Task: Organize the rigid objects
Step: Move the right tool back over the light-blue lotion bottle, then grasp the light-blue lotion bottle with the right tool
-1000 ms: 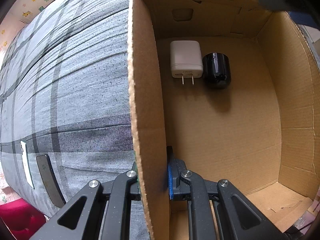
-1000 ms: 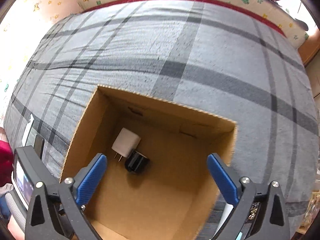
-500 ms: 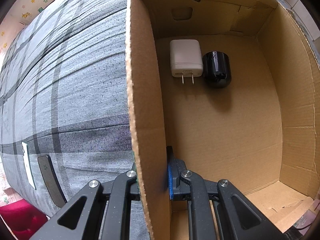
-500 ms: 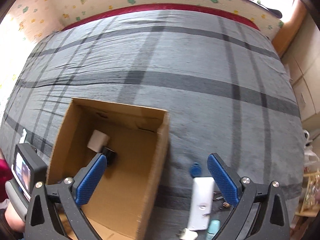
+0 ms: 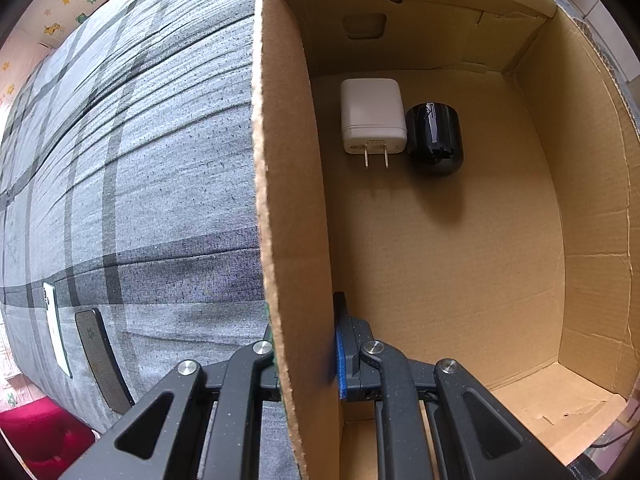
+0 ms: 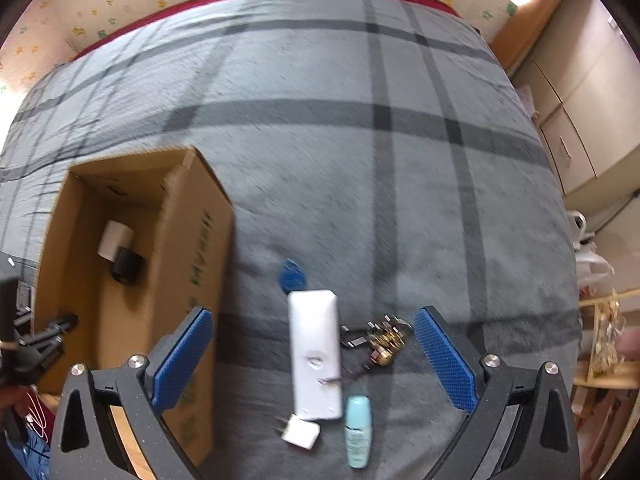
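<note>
A cardboard box (image 5: 288,184) stands on a grey plaid bed. My left gripper (image 5: 306,354) is shut on the box's left wall, one finger on each side. Inside lie a white plug charger (image 5: 372,114) and a black round object (image 5: 435,138), side by side at the far end. In the right wrist view the box (image 6: 192,248) is at the left. My right gripper (image 6: 314,356) is open and empty above a white remote (image 6: 316,352), a bunch of keys (image 6: 380,340), a blue tag (image 6: 292,276), a small white charger (image 6: 301,434) and a light blue bottle (image 6: 358,430).
Two phones, one white (image 5: 56,332) and one dark (image 5: 102,364), lie on the bed left of the box near the bed's edge. Beige cabinets (image 6: 576,92) stand to the right of the bed. A wooden shelf (image 6: 608,344) is at the far right.
My right gripper has swung right, from over the box to over the loose objects on the bed. My left gripper has kept its hold on the box wall.
</note>
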{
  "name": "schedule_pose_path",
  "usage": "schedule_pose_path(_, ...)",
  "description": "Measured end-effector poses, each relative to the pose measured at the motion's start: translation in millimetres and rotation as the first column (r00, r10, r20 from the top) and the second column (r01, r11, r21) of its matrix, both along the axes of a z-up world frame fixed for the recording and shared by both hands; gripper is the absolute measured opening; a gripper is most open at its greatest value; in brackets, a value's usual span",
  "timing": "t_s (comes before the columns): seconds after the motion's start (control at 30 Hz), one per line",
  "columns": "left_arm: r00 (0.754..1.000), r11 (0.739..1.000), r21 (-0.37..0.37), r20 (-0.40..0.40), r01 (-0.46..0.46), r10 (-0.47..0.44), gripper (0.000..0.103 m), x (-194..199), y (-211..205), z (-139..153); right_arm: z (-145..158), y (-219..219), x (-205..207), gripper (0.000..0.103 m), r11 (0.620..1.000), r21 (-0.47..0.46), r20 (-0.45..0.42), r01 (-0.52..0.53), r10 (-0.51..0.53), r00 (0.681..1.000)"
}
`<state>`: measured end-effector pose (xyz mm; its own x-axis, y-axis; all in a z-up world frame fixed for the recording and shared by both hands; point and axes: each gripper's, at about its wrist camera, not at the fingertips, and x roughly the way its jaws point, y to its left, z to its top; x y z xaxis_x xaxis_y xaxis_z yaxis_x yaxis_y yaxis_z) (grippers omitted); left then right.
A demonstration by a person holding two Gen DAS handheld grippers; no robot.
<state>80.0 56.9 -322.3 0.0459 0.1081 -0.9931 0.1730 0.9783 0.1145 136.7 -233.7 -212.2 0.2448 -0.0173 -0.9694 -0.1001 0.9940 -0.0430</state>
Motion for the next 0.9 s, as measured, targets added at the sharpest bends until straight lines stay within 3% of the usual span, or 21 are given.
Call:
schedule_pose_path(0.7, 1.0, 1.0, 0.007, 0.0, -0.008, 0.008, 0.013, 1, -3, -1, -79, -58, -59, 0.102, 0.992, -0.069, -0.205, 0.105, -0.117, 0.972)
schedule_pose_path(0.9, 1.0, 1.0, 0.014, 0.005, -0.007, 0.007, 0.013, 0, -5, 0, -96, -65, -70, 0.094, 0.991, -0.079, -0.247, 0.107, -0.124, 0.961)
